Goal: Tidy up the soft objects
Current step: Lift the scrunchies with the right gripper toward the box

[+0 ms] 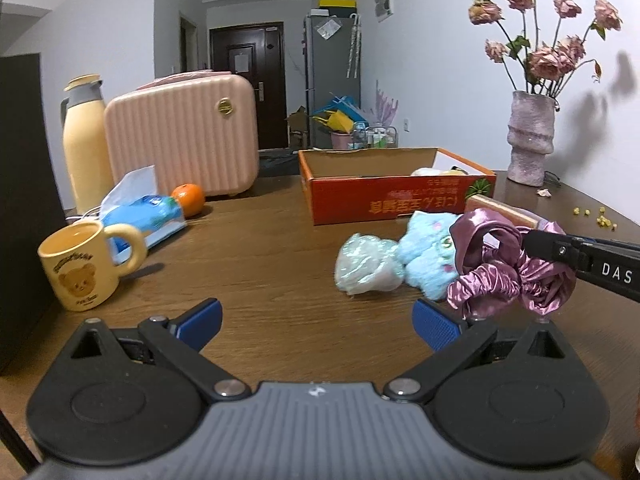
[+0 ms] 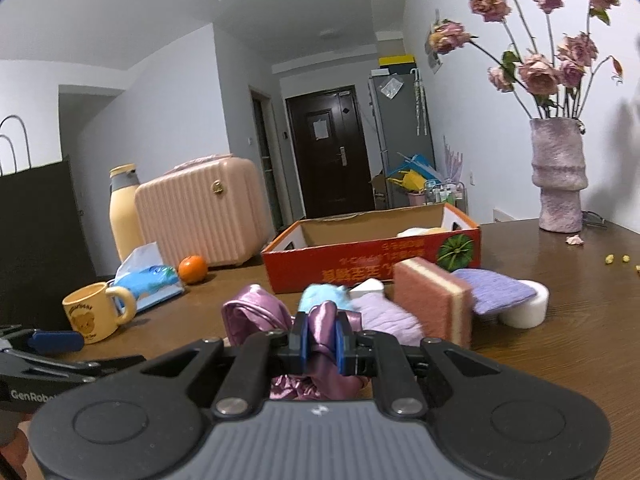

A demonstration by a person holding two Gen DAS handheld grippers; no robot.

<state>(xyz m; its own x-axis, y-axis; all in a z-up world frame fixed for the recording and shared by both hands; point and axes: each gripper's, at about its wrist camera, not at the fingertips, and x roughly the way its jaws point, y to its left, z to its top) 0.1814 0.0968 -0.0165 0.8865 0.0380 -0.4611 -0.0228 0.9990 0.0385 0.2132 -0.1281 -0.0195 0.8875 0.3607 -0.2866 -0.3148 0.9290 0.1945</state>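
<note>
My right gripper (image 2: 322, 336) is shut on a purple satin scrunchie (image 2: 256, 314) and holds it above the table; the left wrist view shows the scrunchie (image 1: 500, 276) hanging from the right gripper (image 1: 532, 246). My left gripper (image 1: 316, 320) is open and empty, low over the table. A fluffy blue plush (image 1: 424, 256) and a pale teal soft bundle (image 1: 366, 264) lie just beyond it. A pink sponge (image 2: 434, 300), a lilac cloth (image 2: 496, 290) on a white foam round (image 2: 528, 308) and a lavender cloth (image 2: 388, 316) lie before the orange cardboard box (image 2: 360, 264).
A yellow bear mug (image 1: 84, 268), a blue tissue pack (image 1: 144, 212), an orange (image 1: 188, 199), a yellow thermos (image 1: 86, 144) and a pink case (image 1: 184, 136) stand at the left. A vase of dried roses (image 1: 530, 136) stands at the back right.
</note>
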